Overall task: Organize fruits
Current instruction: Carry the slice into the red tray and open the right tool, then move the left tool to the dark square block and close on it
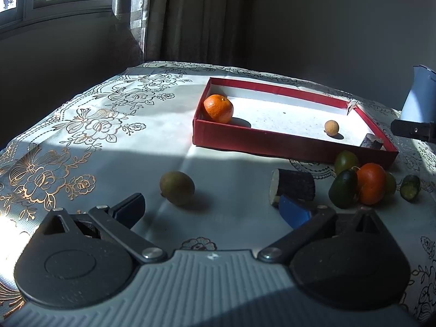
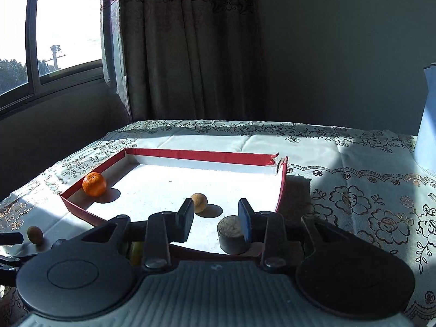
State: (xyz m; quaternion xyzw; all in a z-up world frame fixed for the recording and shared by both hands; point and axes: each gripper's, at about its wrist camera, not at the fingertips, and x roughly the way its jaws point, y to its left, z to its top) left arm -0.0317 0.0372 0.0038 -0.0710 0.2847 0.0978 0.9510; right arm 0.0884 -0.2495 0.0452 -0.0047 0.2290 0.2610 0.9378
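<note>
Now, right gripper (image 2: pixel 215 219): jaws parted; dark stub (image 2: pixel 231 235) touches one pad, unclamped
Left gripper (image 1: pixel 215 209): jaws wide, empty
Stub: stiff, light; grasp across its round sides

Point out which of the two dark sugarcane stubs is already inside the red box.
The short stub standing on end in the red box's near right corner, beside the right gripper. The longer stub lies on the tablecloth.

Floral tablecloth (image 2: pixel 354 163), curtain (image 2: pixel 190 54), window (image 2: pixel 54 27)
</note>
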